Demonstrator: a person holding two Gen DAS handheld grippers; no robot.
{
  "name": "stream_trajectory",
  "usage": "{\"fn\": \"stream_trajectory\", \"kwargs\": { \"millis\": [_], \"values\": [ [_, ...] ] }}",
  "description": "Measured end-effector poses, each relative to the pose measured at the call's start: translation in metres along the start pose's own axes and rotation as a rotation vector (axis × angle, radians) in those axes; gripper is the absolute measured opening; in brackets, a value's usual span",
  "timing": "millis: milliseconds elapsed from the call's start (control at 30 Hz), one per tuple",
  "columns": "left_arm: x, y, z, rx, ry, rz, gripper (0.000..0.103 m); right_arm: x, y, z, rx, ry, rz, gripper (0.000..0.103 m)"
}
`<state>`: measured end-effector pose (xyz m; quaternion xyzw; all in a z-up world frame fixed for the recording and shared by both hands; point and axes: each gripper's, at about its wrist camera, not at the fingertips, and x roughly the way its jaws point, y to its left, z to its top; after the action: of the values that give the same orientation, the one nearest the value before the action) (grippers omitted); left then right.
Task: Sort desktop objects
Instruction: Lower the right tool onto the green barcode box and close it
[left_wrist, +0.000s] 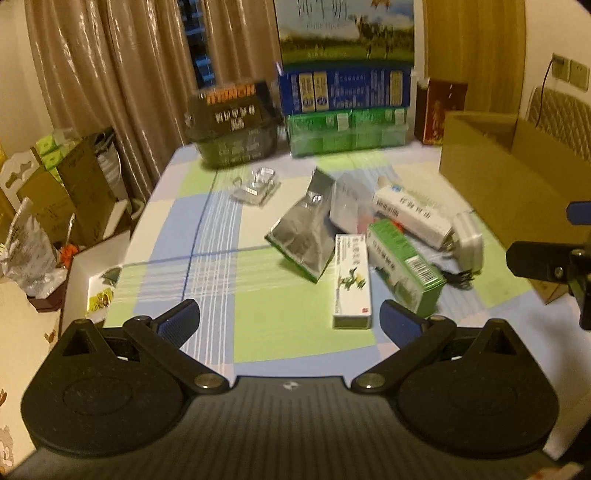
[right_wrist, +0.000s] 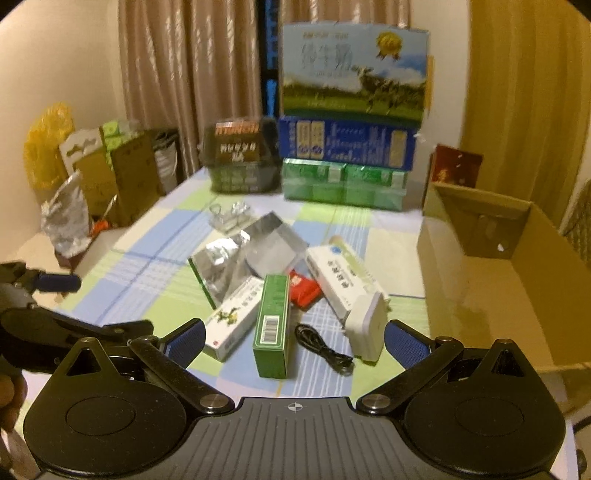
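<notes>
With our left gripper (left_wrist: 290, 321) and right gripper (right_wrist: 294, 341) both spread wide and empty above the checked tablecloth (left_wrist: 207, 240), we judge sorting barely begun: next, close on the green carton (right_wrist: 272, 321) and carry it toward the cardboard box (right_wrist: 517, 280) at right.

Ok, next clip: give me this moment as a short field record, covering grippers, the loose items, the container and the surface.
left gripper: open, holding nothing, above the checked tablecloth
right gripper: open, holding nothing, facing the pile
loose items: green box, white box with plant print, long white box, foil pouch, red packet, white charger with black cable
container: open cardboard box, to the right of the pile; nothing seen inside it
backdrop: stacked cartons at the table's far edge
sorting: not yet begun
</notes>
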<state>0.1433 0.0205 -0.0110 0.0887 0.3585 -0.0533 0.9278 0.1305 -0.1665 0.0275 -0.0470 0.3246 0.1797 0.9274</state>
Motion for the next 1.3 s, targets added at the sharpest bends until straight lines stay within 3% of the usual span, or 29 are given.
{"fn": "stream_trajectory", "kwargs": {
  "millis": [33, 100, 267, 533, 733, 767, 933, 1300],
  "values": [
    [0.008, 0.001, -0.001, 0.001, 0.007, -0.006, 0.102, 0.008, 0.000, -0.002, -0.010, 0.012, 0.007, 0.096],
    [0.022, 0.003, -0.003, 0.001, 0.013, -0.032, 0.102, 0.025, 0.000, -0.005, -0.036, 0.045, 0.021, 0.075],
    [0.051, 0.006, -0.011, 0.023, 0.035, -0.067, 0.095, 0.057, -0.006, -0.011, -0.047, 0.091, 0.049, 0.068],
    [0.071, 0.006, -0.009, 0.046, 0.059, -0.086, 0.093, 0.095, -0.003, -0.007, -0.017, 0.149, 0.095, 0.059],
    [0.081, 0.003, -0.007, 0.037, 0.071, -0.147, 0.086, 0.121, -0.003, -0.002, -0.017, 0.186, 0.063, 0.041],
    [0.083, 0.001, -0.008, 0.037, 0.077, -0.154, 0.086, 0.123, -0.005, -0.001, -0.008, 0.197, 0.073, 0.029],
    [0.093, -0.007, -0.007, 0.062, 0.084, -0.173, 0.086, 0.118, -0.016, -0.004, 0.015, 0.210, 0.056, 0.027],
    [0.128, -0.025, 0.006, 0.089, 0.082, -0.228, 0.054, 0.111, -0.022, -0.007, 0.038, 0.208, 0.058, 0.027]
  ]
}}
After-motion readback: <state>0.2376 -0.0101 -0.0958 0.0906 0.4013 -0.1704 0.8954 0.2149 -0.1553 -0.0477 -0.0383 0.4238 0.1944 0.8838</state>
